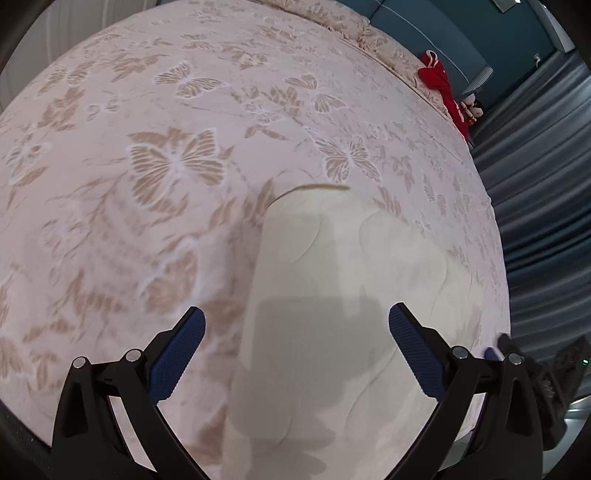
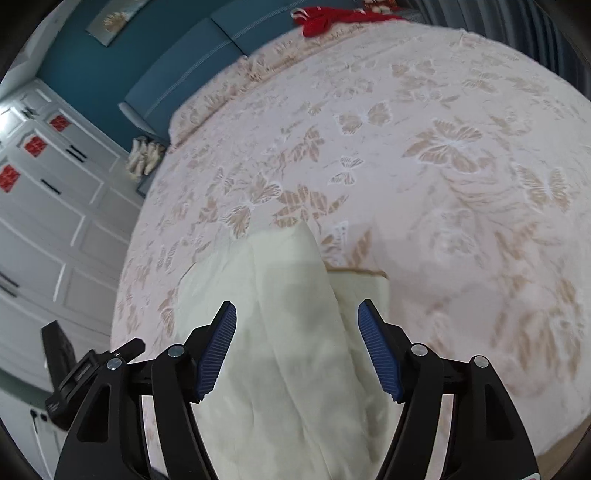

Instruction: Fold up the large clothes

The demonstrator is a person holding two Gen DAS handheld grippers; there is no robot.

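Note:
A cream garment (image 1: 332, 258) lies folded into a long band on the pink butterfly bedspread (image 1: 147, 166), with a thin tan edge at its far end. In the right wrist view the same garment (image 2: 284, 266) shows a narrower folded layer lying on a wider one. My left gripper (image 1: 297, 312) hovers above the band, open, its blue pads (image 1: 177, 354) wide apart and nothing between them. My right gripper (image 2: 297, 305) is also open over the cloth, its pads (image 2: 218, 350) not touching the fabric.
A red garment (image 1: 439, 85) (image 2: 321, 18) lies at the bed's far edge by the blue headboard (image 2: 177, 74). A white wardrobe (image 2: 44, 221) stands beside the bed and grey curtains (image 1: 535, 184) hang on the other side. The bedspread (image 2: 461, 184) stretches wide beyond the garment.

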